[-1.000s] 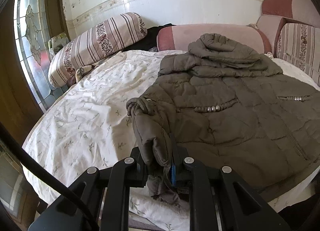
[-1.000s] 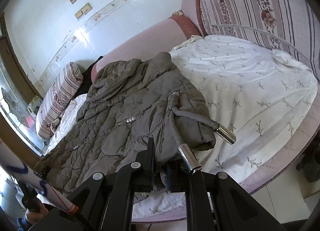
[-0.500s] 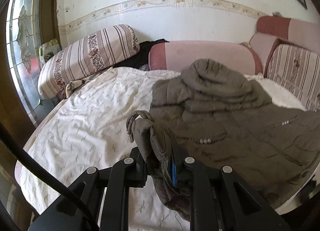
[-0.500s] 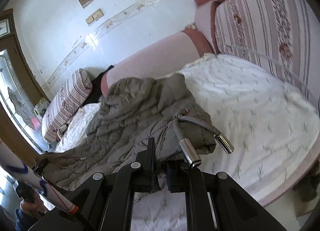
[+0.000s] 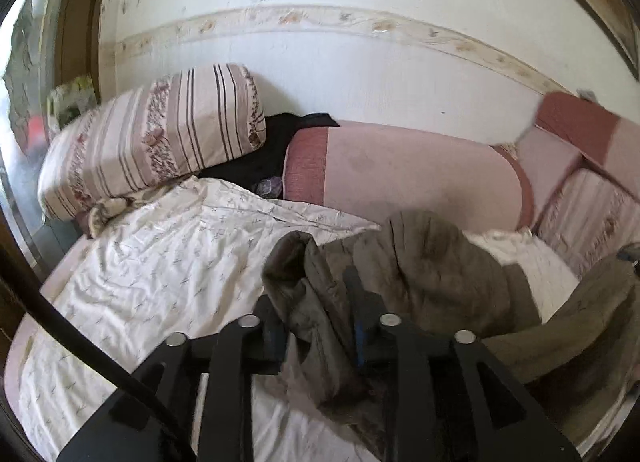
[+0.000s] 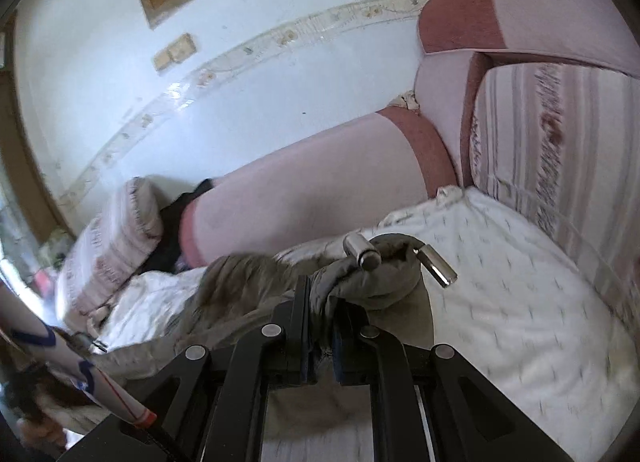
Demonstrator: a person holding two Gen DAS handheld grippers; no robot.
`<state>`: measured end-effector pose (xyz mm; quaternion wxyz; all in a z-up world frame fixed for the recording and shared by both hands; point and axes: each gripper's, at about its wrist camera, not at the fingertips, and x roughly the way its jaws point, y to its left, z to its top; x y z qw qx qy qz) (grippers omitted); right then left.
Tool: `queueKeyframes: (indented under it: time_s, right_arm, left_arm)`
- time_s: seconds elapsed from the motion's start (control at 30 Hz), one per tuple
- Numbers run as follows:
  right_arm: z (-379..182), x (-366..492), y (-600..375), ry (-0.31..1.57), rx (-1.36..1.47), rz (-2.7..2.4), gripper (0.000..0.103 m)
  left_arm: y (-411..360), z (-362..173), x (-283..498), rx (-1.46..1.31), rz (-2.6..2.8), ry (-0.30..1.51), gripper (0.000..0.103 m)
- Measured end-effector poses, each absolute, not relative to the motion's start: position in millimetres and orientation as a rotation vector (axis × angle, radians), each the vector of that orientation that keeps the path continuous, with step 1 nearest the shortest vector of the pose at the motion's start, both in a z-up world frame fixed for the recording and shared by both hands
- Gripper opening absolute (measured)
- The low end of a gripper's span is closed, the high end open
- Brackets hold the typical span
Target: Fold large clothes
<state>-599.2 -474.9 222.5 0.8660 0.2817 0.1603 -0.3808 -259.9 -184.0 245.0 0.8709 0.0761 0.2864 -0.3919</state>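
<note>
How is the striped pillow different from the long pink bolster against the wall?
The striped pillow carries brown stripes and floral bands; the pink bolster is plain pink with darker red end bands. The pillow lies tilted at the bed's left corner; the bolster runs level along the wall. The pillow looks shorter and plumper, the bolster longer. Both sit at the head of the bed, with a dark garment between them.

The quilted olive-grey padded jacket [image 5: 436, 274], earlier spread flat on the bed, now hangs bunched, its near edge lifted toward the far wall.

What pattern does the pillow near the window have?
The pillow has brown stripes with floral bands on cream; clearest in the left wrist view.
</note>
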Motion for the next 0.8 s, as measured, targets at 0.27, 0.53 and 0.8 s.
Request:
queueKeyframes:
  time_s: [0.27,0.53,0.8]
  right_arm:
    - [171.6,-501.6,-579.6,0.446,0.634,-0.893,0.008]
    - [120.3,-461.4,-630.6,0.509,0.682,-0.939,0.008]
    - [99.1,-452.5,-637.2,0.527,0.687,-0.913,0.017]
  left_arm:
    - [-203.3,278.0,-199.6,0.068,-0.741,0.481,0.068]
    - [-254.4,204.6,-201.0,0.236,-0.768,0.457,0.069]
    - [-363.0,94.7,-200.9,0.425,-0.778,0.561,0.069]
